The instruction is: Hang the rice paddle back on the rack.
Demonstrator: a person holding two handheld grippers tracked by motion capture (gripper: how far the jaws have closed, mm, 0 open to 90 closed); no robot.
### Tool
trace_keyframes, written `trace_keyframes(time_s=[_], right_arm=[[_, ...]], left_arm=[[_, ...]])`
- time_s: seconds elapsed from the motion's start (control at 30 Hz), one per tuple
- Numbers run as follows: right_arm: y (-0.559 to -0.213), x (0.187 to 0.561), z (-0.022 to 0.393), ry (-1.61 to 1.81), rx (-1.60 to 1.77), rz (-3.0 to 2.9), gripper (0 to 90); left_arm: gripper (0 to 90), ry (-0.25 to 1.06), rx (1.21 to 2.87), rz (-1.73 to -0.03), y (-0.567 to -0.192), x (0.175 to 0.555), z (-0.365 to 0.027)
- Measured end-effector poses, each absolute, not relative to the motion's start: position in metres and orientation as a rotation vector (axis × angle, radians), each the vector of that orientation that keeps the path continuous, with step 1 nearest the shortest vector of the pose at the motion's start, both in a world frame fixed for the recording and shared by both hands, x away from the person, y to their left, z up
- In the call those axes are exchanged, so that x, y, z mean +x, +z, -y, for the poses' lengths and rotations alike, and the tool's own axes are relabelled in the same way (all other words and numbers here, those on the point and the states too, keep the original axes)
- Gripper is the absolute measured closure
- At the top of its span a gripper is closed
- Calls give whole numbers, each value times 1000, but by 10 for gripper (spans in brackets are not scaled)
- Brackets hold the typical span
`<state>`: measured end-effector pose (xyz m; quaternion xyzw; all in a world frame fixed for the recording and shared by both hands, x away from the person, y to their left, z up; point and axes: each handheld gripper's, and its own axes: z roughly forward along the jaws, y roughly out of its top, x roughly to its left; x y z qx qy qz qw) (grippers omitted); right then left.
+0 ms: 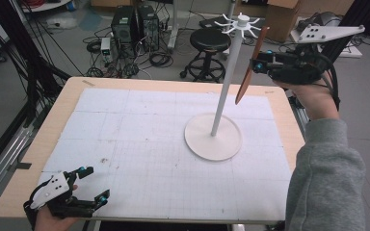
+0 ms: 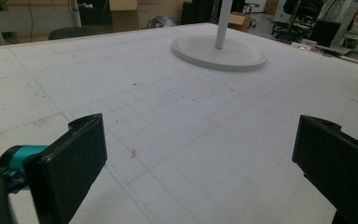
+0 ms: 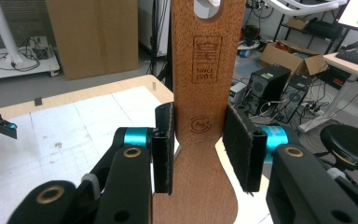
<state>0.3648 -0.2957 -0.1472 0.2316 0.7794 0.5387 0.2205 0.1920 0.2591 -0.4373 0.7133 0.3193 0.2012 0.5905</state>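
A flat, reddish-brown wooden spatula (image 3: 200, 107) with a hanging hole and a stamped maker's mark is clamped by its handle in the right tongs (image 1: 256, 61), raised above the desk (image 1: 72, 96) beside a white hook-topped stand (image 1: 226, 82). The left tongs (image 1: 92, 185) gape wide, empty, at the desk's near corner.

Grey sweatshirt sleeve (image 1: 325, 178) on the right arm, soft and loose at the cuff. Both grippers are black-bodied: the left gripper (image 1: 95, 185) carries a pale grey three-cornered plate dotted with small holes, and the right gripper (image 3: 198, 147) wears the same plate up top. Turquoise collars sit behind the fingers (image 3: 164, 147), which are flat, black and padded. Brass-ringed screw holes mark the linkage arms, and a black cable trails off.
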Motion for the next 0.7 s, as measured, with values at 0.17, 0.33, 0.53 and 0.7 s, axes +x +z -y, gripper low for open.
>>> trace_keyframes(time_s=[0.17,0.33,0.53,0.7], right_arm=[[-148,367,292,1465,645,-2160,644],[-149,368,290,1441,653,-2159,644],[-152,367,290,1445,676,-2157,644],[-155,367,293,1436,685,-2150,644]], left_arm=[[34,468,1662,-743,-437,192,-259],[34,468,1660,-741,-437,192,-259],[34,463,1665,-738,-438,193,-258],[34,460,1667,-737,-438,194,-257]])
